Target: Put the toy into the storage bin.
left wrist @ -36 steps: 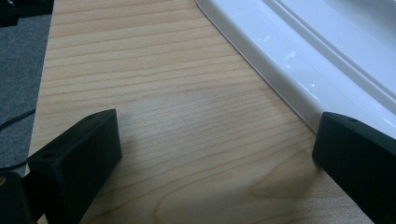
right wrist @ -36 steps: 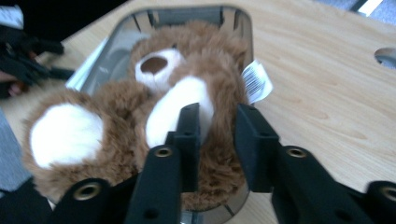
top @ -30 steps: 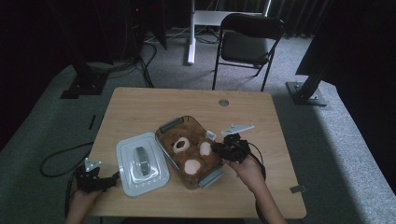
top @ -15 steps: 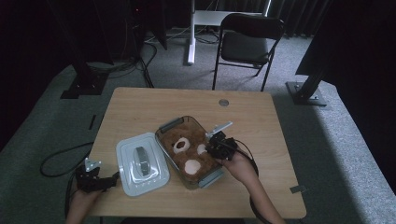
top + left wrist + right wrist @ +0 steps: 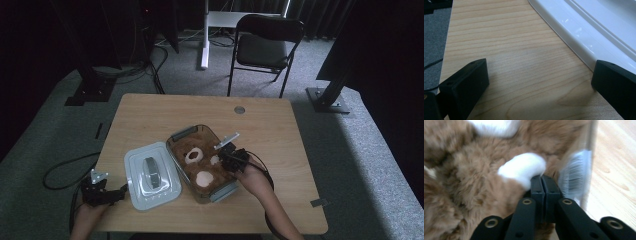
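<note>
A plush toy (image 5: 197, 162) of shaggy ginger-brown fur with white patches lies inside the clear container (image 5: 181, 134) at the counter's (image 5: 280, 130) centre. The right tongs (image 5: 543, 180) sit clenched at the toy's white paw, at the container's three o'clock wall. The left tongs (image 5: 539, 75) rest released at the lid's (image 5: 150, 175) eight o'clock.

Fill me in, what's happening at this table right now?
A person works with two grippers. The right gripper, fingers shut together, is down in the clear container, its tips against a white patch of the brown plush toy packed inside; whether it pinches any fur is unclear. The white lid lies on the table beside the container. The left gripper rests open at the lid's edge.
</note>
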`<state>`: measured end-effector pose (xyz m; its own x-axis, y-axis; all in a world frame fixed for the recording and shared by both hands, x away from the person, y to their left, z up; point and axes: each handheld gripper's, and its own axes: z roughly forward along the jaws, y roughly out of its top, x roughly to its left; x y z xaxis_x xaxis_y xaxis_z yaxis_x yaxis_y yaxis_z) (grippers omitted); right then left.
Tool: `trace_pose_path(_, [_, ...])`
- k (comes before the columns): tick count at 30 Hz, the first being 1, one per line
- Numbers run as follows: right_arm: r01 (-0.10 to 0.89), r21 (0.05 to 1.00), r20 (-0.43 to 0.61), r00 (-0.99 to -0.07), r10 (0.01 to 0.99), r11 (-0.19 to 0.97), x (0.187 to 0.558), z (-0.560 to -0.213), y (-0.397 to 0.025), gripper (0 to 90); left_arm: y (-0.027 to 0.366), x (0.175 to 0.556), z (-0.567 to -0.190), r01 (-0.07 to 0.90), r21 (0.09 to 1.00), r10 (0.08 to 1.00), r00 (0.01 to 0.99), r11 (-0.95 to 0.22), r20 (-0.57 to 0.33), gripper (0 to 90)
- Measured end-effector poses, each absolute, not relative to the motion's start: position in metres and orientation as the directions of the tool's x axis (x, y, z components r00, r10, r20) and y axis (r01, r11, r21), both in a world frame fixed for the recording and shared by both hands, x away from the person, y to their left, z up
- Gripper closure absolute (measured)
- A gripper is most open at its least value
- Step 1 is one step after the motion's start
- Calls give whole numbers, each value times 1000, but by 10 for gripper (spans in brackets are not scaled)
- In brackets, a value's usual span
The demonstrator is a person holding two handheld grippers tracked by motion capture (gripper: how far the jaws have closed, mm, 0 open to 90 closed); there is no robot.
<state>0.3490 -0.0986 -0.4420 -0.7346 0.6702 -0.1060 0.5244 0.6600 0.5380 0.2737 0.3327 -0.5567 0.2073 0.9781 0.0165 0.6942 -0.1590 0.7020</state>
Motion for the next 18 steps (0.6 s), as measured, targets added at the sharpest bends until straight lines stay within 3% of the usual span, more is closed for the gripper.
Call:
trace_pose_path(2, [533,594,-30,-734,678,603,348,-435,-107,873,333,274,-557,694,702,978,207,-159,17,19])
trace_pose_path(11, [503,717,60,-734,677,482,330,-402,-132,745,333,274,-557,694,702,978,207,-159,16,18])
trace_pose_path(14, [476,773,101,-744,661,419,317,-389,-133,571,333,274,-557,694,702,978,207,-159,16,19])
trace_pose_path(18, [431,819,136,-788,600,380,294,-375,-126,599,333,274,-557,694,702,978,208,-159,16,19])
